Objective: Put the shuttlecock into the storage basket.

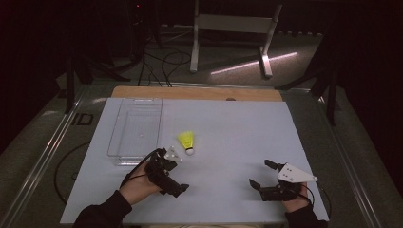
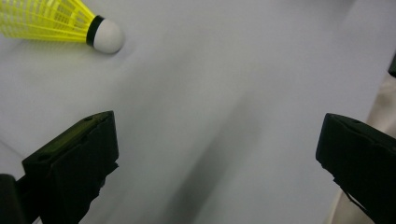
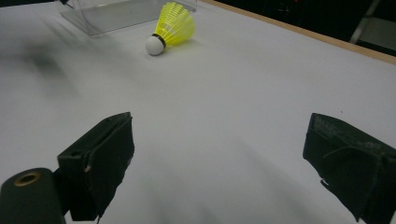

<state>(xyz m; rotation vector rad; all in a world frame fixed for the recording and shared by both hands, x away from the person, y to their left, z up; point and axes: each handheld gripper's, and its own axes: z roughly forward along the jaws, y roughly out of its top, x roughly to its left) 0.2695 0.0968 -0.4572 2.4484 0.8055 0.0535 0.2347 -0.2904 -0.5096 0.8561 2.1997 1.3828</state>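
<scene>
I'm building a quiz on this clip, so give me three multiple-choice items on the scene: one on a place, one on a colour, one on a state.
1. Where does the shuttlecock lie?
A. inside the clear tray
B. on the white sheet, right of the clear tray
C. between the right jaws

2. What colour is its skirt?
A. yellow
B. red
C. blue

3. How does the left hand-held gripper stand?
A. shut on the shuttlecock
B. shut on nothing
C. open, holding nothing

Key: 1 B, the high view shows it on the sheet beside the tray. 2 A, the skirt is bright yellow with a white cork. 3 C, its jaws stand wide apart over bare sheet in the left gripper view.
</scene>
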